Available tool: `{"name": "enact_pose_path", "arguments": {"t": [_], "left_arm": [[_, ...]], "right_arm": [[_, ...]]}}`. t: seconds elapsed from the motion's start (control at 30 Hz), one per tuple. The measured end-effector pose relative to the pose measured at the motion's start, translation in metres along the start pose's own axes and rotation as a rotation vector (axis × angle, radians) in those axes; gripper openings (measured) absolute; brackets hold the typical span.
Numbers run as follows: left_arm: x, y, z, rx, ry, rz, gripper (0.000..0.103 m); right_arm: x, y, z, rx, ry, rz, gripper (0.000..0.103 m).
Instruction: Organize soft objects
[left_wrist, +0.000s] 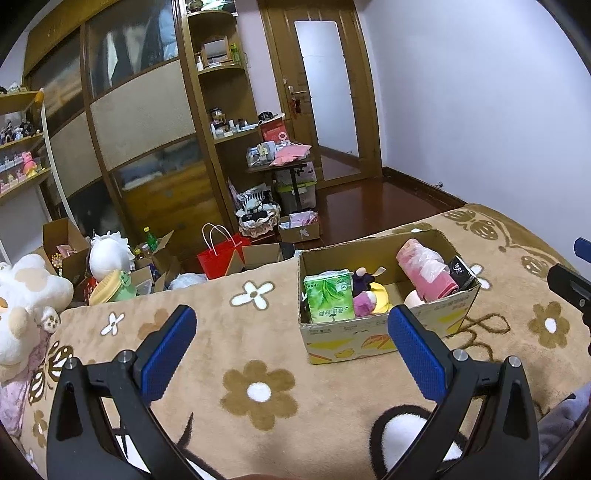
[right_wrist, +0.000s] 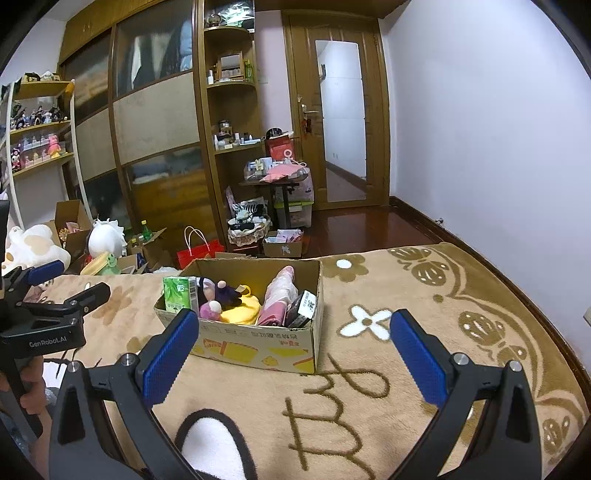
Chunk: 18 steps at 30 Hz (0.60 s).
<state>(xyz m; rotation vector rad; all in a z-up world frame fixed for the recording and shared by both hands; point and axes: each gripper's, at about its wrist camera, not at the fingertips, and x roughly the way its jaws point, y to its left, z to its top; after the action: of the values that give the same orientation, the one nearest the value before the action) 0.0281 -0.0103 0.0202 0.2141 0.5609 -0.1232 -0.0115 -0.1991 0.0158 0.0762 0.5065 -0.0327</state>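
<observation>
A cardboard box (left_wrist: 384, 341) stands on the brown flowered blanket (left_wrist: 258, 391). It holds a green tissue pack (left_wrist: 327, 295), a purple and pink plush (left_wrist: 362, 291), a yellow soft item (left_wrist: 382, 299), a pink wrapped roll (left_wrist: 424, 273) and a black packet (left_wrist: 460, 271). My left gripper (left_wrist: 291, 343) is open and empty, hovering left of the box's front. In the right wrist view the box (right_wrist: 258, 343) is ahead and left of my right gripper (right_wrist: 295, 345), which is open and empty. The left gripper (right_wrist: 55, 280) shows at that view's left edge.
A white and tan plush (left_wrist: 26, 306) lies at the blanket's left end. Past the bed edge, the floor holds open cartons, a white plush (left_wrist: 109, 254), a red paper bag (left_wrist: 221, 254), a basket (left_wrist: 258, 218) and a small table (left_wrist: 284, 166). Wardrobe and door stand behind.
</observation>
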Motion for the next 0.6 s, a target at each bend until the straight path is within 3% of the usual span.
{"name": "enact_pose_path", "arguments": {"t": [0.6], "left_arm": [[-0.0007, -0.0024, 0.0005, 0.004, 0.004, -0.011, 0.102]], "right_arm": [[0.0017, -0.0022, -0.002, -0.004, 0.002, -0.011, 0.103]]}}
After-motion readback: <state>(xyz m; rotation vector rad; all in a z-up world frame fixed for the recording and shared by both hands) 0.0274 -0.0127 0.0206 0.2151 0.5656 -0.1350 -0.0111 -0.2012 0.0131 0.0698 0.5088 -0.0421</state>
